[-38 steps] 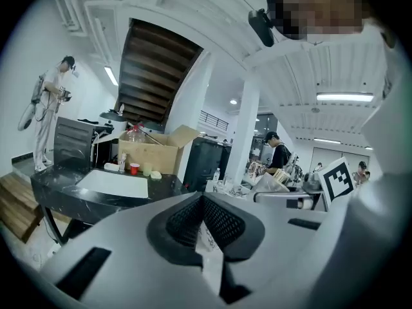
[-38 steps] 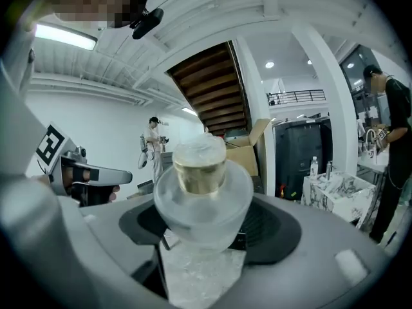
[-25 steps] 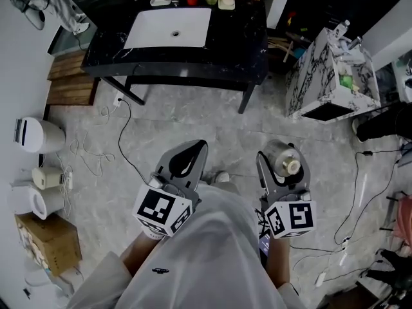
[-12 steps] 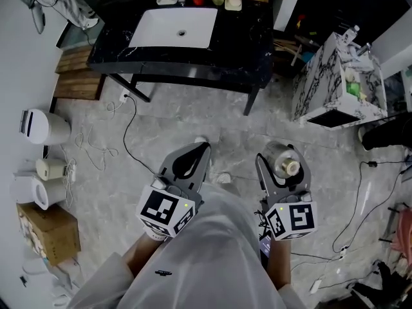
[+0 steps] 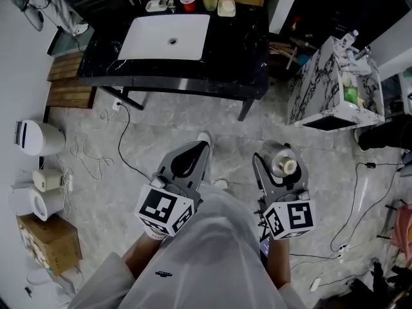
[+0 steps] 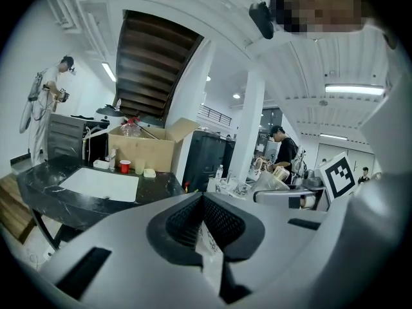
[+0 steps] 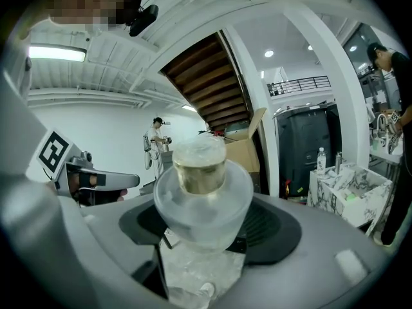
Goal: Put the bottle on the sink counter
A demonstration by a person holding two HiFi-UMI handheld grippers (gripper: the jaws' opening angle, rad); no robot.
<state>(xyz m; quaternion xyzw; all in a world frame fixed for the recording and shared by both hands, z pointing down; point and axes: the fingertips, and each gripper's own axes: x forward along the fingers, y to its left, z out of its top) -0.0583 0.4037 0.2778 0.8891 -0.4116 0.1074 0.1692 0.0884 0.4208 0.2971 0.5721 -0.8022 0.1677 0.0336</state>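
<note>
gripping a clear, crinkled bottle (image 7: 203, 195) with a pale cap, the right gripper (image 5: 279, 154) is well apart from the sink counter (image 5: 239, 44); left gripper (image 5: 192, 150) closed, empty

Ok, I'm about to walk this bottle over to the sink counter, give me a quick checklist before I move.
1. Bottle held in the right gripper: ok, jaws shut around its body.
2. Left gripper free: ok, jaws together, nothing between them.
3. Landing spot on the sink counter: ok, bare black top to the right of the basin.
4. Counter within reach: not ok, open floor lies between it and the person.
5. Walking path: not ok, a cable trails across the floor at left.
6. Grip firm enough to carry: cannot tell.
</note>
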